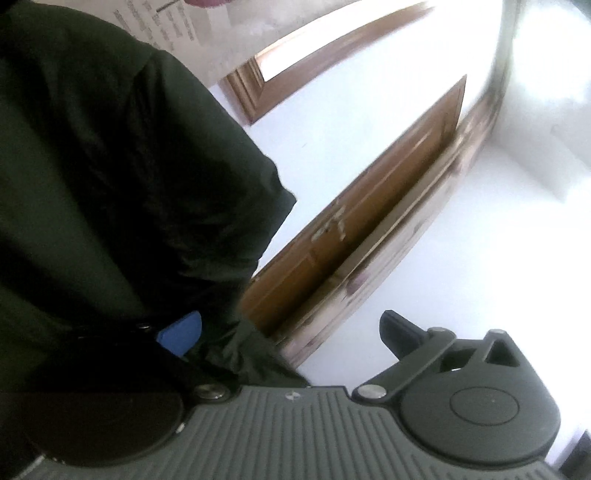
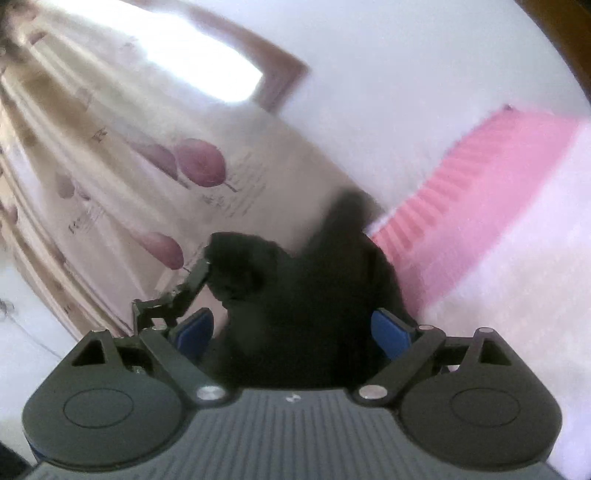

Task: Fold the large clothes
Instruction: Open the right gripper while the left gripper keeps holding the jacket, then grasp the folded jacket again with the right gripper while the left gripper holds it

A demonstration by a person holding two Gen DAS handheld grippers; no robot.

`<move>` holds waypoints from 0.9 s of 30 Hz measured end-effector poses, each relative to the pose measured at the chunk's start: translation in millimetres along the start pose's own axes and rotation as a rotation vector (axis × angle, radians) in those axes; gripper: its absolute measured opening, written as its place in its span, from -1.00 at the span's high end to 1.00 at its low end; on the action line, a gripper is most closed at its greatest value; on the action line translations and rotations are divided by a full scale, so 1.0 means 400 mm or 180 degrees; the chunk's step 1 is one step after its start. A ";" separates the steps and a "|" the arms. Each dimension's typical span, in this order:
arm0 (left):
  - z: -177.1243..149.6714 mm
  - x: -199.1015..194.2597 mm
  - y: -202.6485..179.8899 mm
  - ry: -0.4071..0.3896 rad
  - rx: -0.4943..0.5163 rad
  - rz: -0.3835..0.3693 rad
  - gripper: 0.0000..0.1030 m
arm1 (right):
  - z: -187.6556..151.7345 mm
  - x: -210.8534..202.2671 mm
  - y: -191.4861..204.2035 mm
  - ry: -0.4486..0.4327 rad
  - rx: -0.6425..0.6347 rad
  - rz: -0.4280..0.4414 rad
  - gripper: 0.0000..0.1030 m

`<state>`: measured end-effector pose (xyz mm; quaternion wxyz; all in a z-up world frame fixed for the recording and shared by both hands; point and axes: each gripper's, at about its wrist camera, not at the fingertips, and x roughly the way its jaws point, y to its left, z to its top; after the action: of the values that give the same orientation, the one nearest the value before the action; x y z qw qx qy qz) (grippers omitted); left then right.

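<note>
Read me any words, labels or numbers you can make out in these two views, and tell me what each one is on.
Nothing here can be read.
Printed lines on the pale curtain in the left wrist view: blurred, unreadable.
Printed lines beside the purple leaves on the curtain in the right wrist view: blurred, unreadable.
Small white mark on each gripper body: too small to read.

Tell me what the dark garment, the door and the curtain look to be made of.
Dark garment: soft woven cloth, matte, going by its folds.
Door: brown wood with a slight sheen, panelled; possibly veneer.
Curtain: thin printed fabric, hanging in pleats; blurred.
</note>
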<state>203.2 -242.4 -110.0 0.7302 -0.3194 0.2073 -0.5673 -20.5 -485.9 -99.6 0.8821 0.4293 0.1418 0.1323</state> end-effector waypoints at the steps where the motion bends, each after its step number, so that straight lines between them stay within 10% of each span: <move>1: -0.001 -0.003 0.005 -0.0036 -0.0026 0.0004 -0.96 | 0.007 0.019 0.003 0.0042 -0.0084 -0.0017 -0.82; 12: -0.073 -0.157 0.002 -0.0670 -0.0640 -0.0012 -0.91 | 0.107 0.203 0.071 0.0510 -0.0695 -0.0361 -1.00; 22: -0.143 -0.396 -0.105 -0.0918 -0.0207 0.0835 -0.99 | 0.055 0.331 0.206 0.1153 -0.1970 -0.0882 -1.00; 25: -0.172 -0.445 -0.081 -0.0875 -0.0320 0.1086 -0.98 | 0.012 0.379 0.219 0.1359 -0.2428 -0.0836 0.16; 27: -0.175 -0.468 -0.087 -0.0906 -0.0322 0.1101 -0.99 | -0.004 0.398 0.231 0.1310 -0.2769 -0.0796 0.27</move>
<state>81.9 -84.2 -146.3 0.8215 -0.3921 0.1820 -0.3717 115.8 -373.0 -48.8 0.9423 -0.0339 0.2950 0.1544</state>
